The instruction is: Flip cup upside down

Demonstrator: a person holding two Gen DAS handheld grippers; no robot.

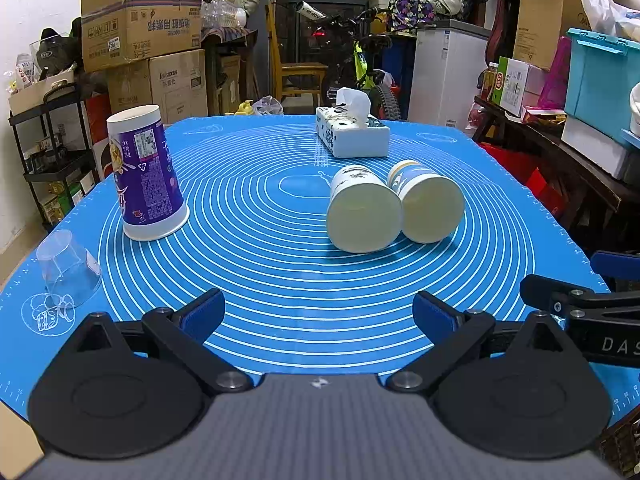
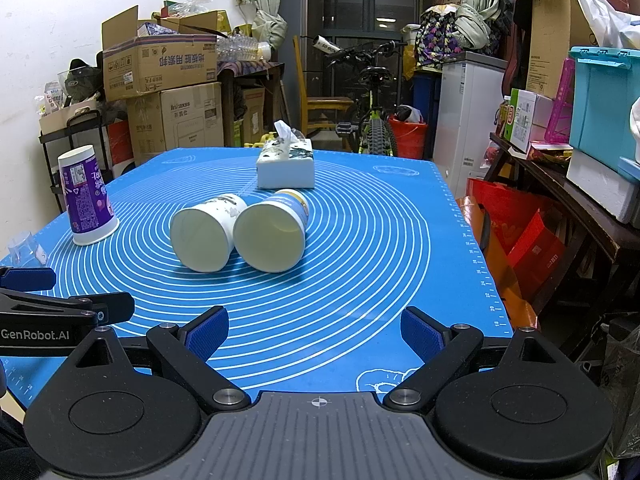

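Two paper cups lie on their sides on the blue mat (image 1: pixel 280 280), and both my claws hang spread wide over its near edge

My left gripper (image 1: pixel 319 312) and right gripper (image 2: pixel 315 330) hold nothing; the white cup (image 1: pixel 362 212) and the blue-banded cup (image 1: pixel 430 204) touch side by side, mouths toward me, well ahead of my fingers. Behind them sits a tissue box (image 1: pixel 352 136); a purple cup (image 1: pixel 146 176) and a clear cup (image 1: pixel 68 266) stand upside down to my left

Both wrist views look low and forward from the near edge, sharing the blue mat (image 1: pixel 280 280) (image 2: pixel 340 280).
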